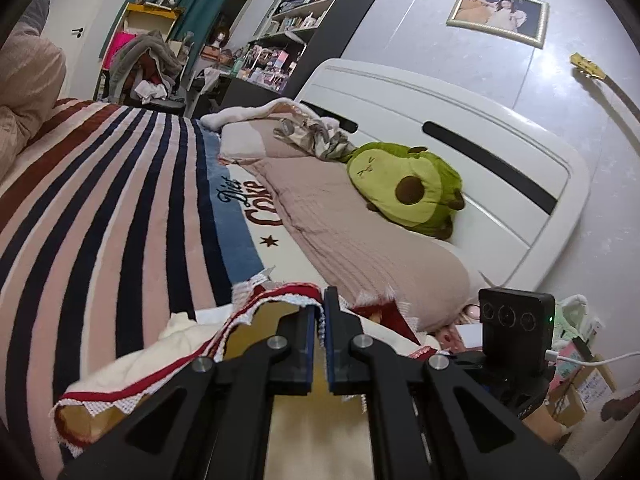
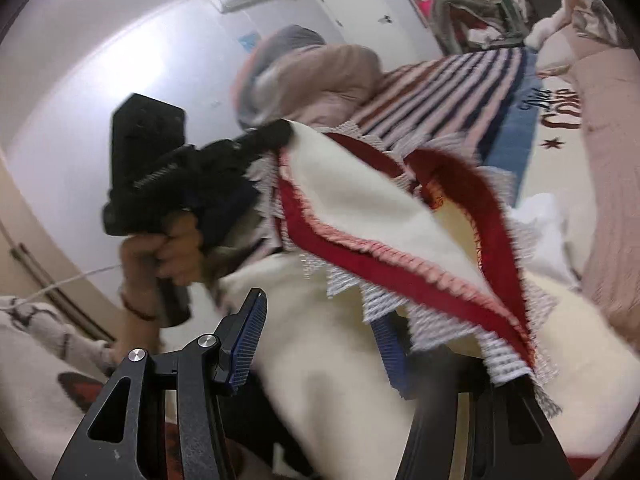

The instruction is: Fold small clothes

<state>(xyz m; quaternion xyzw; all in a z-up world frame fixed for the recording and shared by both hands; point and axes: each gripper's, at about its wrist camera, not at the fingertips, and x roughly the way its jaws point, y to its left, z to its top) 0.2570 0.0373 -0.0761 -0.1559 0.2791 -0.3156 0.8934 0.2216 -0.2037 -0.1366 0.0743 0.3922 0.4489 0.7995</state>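
Note:
A small cream garment (image 2: 360, 200) with red trim and white lace hangs above the striped bed. In the left wrist view my left gripper (image 1: 322, 308) is shut on its red and lace edge (image 1: 280, 294). The right wrist view shows that same left gripper (image 2: 282, 130) holding a corner up at the upper left, with a hand (image 2: 168, 248) on its handle. My right gripper (image 2: 320, 340) stands half wide with cream cloth filling the gap. Its left pad (image 2: 250, 344) shows bare. The lace trim (image 2: 504, 360) drapes over its right finger.
A striped blanket (image 1: 100, 200) covers the bed. A green avocado plush (image 1: 404, 188) lies on a pink quilt (image 1: 340, 236) by the white headboard (image 1: 480, 140). Crowded shelves (image 1: 304, 20) stand behind. Cardboard boxes (image 1: 580, 384) sit on the floor at the right. A rolled quilt (image 2: 312, 76) lies on the bed.

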